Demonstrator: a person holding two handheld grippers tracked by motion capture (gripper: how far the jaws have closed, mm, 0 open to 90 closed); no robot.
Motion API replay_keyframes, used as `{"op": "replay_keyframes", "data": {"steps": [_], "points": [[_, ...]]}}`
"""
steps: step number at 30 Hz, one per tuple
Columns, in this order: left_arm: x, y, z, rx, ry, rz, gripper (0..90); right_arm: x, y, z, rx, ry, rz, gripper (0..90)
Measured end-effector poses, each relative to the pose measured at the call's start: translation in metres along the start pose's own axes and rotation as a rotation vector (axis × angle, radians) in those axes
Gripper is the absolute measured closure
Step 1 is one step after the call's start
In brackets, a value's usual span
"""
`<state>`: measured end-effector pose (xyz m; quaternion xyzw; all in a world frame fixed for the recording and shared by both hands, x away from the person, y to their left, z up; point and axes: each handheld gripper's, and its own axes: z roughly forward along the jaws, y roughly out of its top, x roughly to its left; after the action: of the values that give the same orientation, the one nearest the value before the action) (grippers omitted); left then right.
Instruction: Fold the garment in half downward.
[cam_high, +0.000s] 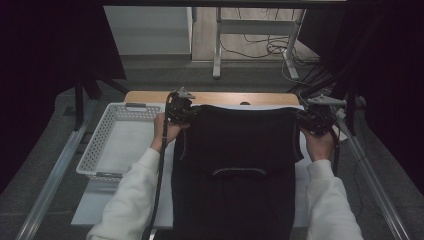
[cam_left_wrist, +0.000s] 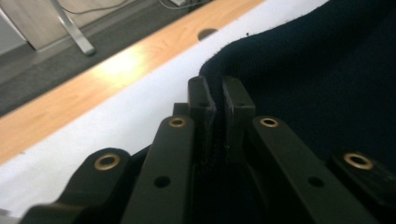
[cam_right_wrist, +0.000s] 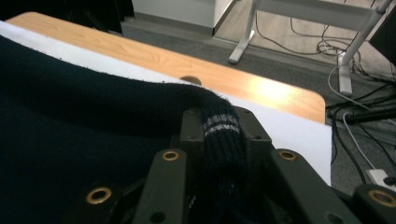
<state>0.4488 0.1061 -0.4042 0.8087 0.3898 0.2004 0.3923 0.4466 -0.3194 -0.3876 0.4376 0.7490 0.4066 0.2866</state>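
A dark sweater (cam_high: 240, 150) lies spread over the white sheet (cam_high: 310, 200) on the desk (cam_high: 150, 96), hanging off the near edge, with a white basket (cam_high: 100, 145) just beside it to the left. The left gripper (cam_high: 181, 111) has its jaws closed on the sweater's far left corner. The right gripper (cam_high: 312, 121) has its jaws clamped on a ribbed, striped cuff (cam_right_wrist: 220, 123) at the far right corner.
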Motion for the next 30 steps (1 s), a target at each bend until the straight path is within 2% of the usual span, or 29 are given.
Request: {"op": "replay_keyframes", "data": {"steps": [5,7,8,10,11,12,14,17,23,27,30], "points": [[0.006,0.005,-0.002,-0.011,0.014,-0.015,82.8,0.003,0.012,0.003,-0.010,-0.010,-0.013,74.8],[0.006,0.004,0.001,0.001,0.008,-0.023,79.5,0.003,0.013,0.007,-0.006,0.000,-0.002,71.0],[0.006,0.002,0.002,-0.001,0.015,-0.035,75.5,0.003,0.012,0.010,0.005,0.007,0.008,64.8],[0.006,0.000,0.002,-0.007,-0.002,-0.052,60.1,0.002,0.008,0.015,0.020,0.032,0.031,48.3],[0.005,-0.002,0.002,-0.002,-0.010,-0.052,53.8,0.001,0.006,0.016,0.024,0.040,0.040,42.8],[0.004,-0.003,0.002,0.003,-0.011,-0.042,51.4,0.001,0.004,0.015,0.021,0.040,0.050,39.9],[-0.002,-0.008,0.000,0.004,-0.009,-0.023,46.0,0.000,-0.002,0.012,0.005,0.048,0.066,38.3],[-0.009,-0.016,-0.002,0.005,-0.027,-0.012,42.5,-0.003,-0.013,0.006,0.015,0.058,0.075,37.1],[-0.026,-0.032,-0.010,0.005,-0.057,0.017,41.5,-0.004,-0.048,-0.008,0.069,0.046,0.090,37.1],[-0.033,-0.040,-0.015,0.009,-0.071,0.026,40.9,-0.003,-0.075,-0.014,0.109,0.047,0.115,37.4],[-0.036,-0.046,-0.018,0.010,-0.073,0.029,40.6,-0.001,-0.091,-0.018,0.129,0.043,0.110,37.6]]}}
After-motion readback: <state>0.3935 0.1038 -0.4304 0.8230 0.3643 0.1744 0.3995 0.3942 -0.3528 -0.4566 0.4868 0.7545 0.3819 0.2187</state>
